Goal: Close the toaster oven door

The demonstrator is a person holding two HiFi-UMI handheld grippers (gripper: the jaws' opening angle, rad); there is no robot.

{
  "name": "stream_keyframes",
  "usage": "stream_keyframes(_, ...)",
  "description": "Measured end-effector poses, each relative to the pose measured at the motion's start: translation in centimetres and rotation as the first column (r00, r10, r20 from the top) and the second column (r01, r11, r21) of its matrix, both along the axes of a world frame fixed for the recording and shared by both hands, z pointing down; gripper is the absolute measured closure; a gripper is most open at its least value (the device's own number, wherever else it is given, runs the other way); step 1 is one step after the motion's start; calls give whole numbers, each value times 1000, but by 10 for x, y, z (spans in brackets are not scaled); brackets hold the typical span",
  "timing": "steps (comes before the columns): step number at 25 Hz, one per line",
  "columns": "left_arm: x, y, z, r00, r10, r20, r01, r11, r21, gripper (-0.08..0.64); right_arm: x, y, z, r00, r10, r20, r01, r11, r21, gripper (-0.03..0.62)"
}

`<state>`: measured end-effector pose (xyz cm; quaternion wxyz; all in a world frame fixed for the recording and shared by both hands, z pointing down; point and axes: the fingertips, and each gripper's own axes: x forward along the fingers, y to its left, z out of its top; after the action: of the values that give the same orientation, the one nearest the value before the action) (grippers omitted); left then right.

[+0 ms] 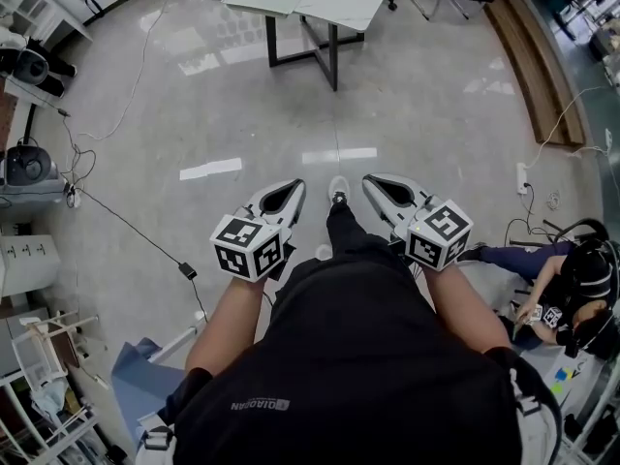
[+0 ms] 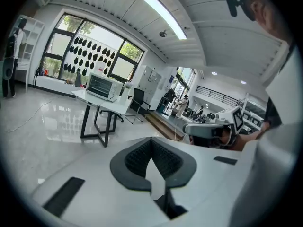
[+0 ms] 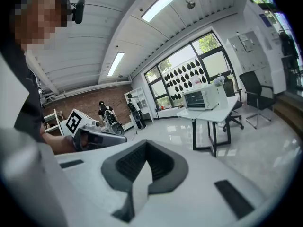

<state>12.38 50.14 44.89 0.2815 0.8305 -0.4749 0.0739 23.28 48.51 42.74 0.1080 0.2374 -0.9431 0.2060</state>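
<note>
A silver toaster oven (image 2: 104, 86) stands on a white table (image 2: 110, 106) far across the room, also seen as the toaster oven (image 3: 201, 98) in the right gripper view. It is too far away to tell how its door stands. In the head view the table (image 1: 334, 6) lies at the top, well ahead of both grippers. My left gripper (image 1: 283, 198) and right gripper (image 1: 384, 190) are held side by side at waist height over the floor. Both are shut with nothing between the pads. The left gripper (image 2: 151, 146) and right gripper (image 3: 145, 151) point toward the table.
A black office chair (image 2: 138, 100) stands beside the table. A seated person (image 1: 557, 294) is at the right. Cables (image 1: 126, 223) trail over the glossy floor at left. White shelving (image 1: 39, 376) is at lower left and a wooden platform (image 1: 538, 56) at upper right.
</note>
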Motion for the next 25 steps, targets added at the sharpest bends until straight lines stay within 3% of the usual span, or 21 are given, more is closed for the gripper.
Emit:
stream_keyframes(8,-21,-42,13,999,-2,43,4,999,-34,557,-32,-59,10,999,-36,17,37,999,-18,594)
stream_keyframes(18,-69,-186,-28,994,-51,99,49,998,26,557,-86,-202,-19,993,-93,72,91,995,31,594)
stream_keyframes(25,-88,-274,-28,992,-76,100,74,997,19,557,-110,-293,-27,988,-129,88,124,990,60,594)
